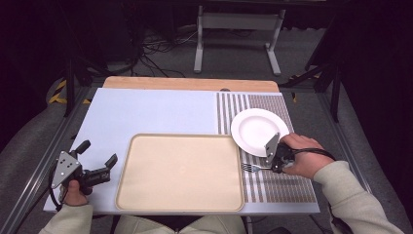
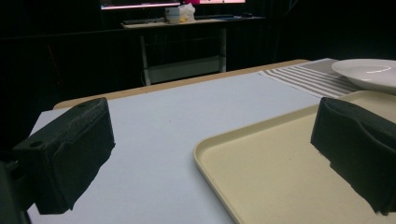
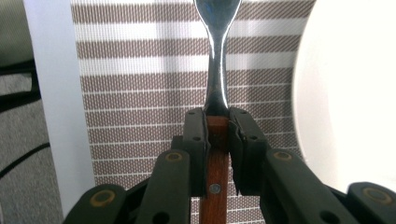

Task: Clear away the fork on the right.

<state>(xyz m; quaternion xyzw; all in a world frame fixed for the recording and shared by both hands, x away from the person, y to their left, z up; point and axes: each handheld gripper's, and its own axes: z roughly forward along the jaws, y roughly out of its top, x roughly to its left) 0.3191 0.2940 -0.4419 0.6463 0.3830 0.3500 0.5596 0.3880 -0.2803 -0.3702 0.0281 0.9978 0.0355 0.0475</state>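
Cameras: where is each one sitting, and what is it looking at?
High view: sits above the table, looks down on the tray; both forearms and hands show.
Left gripper view: rides the left tongs, looks level across the tray at the plate; two open black jaws show.
Right gripper view: rides the right tongs, looks along the fork onto the striped placemat; jaws clamp the wooden handle.
Shared: all three see the plate.

Fork (image 3: 217, 60): polished, glossy metal neck; reddish-brown wooden handle with a metal rivet. Placemat (image 3: 144, 84): coarse woven cloth, striped, matt. Plate (image 1: 257, 130): smooth, glossy white, ceramic-looking. Tray (image 1: 180, 173): beige plastic, smooth, matt. Left gripper (image 2: 219, 154) pads (image 2: 70, 149): black, rough foam.
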